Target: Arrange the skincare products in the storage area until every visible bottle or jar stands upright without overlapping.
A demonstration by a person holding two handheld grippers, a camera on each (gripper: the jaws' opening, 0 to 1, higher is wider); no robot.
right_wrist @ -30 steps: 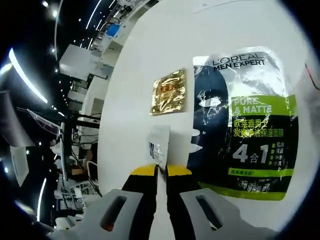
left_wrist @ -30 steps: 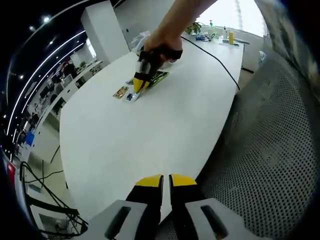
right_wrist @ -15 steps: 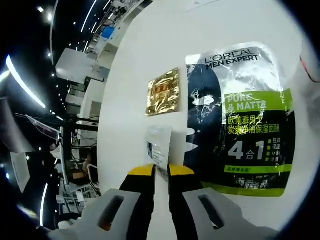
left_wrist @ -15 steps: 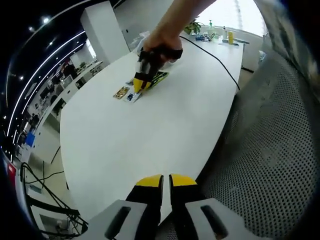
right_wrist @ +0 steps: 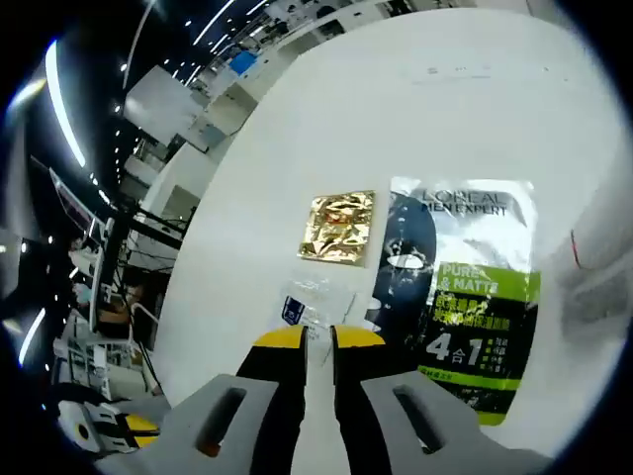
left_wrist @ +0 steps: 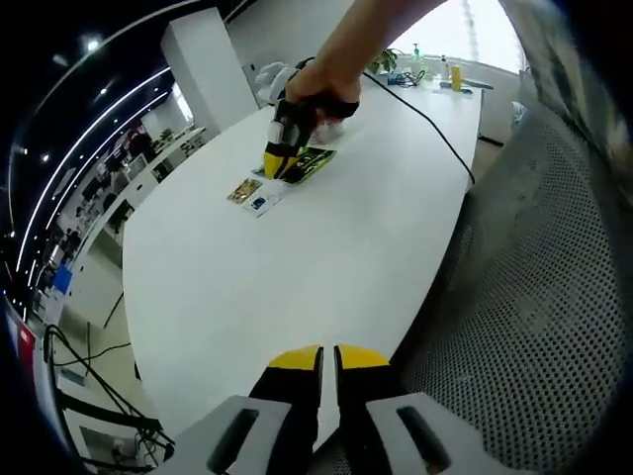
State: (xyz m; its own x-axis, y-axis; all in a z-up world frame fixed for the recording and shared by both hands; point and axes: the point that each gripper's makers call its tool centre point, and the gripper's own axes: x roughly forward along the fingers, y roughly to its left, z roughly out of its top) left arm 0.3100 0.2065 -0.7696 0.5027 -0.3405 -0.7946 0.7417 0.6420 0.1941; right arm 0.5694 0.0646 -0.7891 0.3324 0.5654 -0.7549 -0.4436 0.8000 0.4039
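Note:
Three flat skincare packs lie on the white table (left_wrist: 297, 277). They are a black-and-green L'Oreal Men Expert mask pack (right_wrist: 475, 297) (left_wrist: 313, 162), a gold sachet (right_wrist: 339, 227) (left_wrist: 242, 189) and a small white-and-blue sachet (right_wrist: 315, 301) (left_wrist: 262, 203). My right gripper (right_wrist: 317, 341) hovers above the small sachet, its jaws a narrow gap apart with nothing between them. In the left gripper view a person's hand holds it (left_wrist: 280, 158) over the packs. My left gripper (left_wrist: 327, 356) is shut and empty at the table's near edge, far from the packs.
A white pouch with a red line (right_wrist: 596, 267) lies right of the mask pack. A black cable (left_wrist: 427, 111) crosses the far table, with small bottles (left_wrist: 455, 71) at the end. A grey mesh chair (left_wrist: 554, 297) stands beside the table. Desks line the room beyond.
My right gripper let go of the small sachet, which now lies flat on the table, and lifted up and back. The left gripper stayed put.

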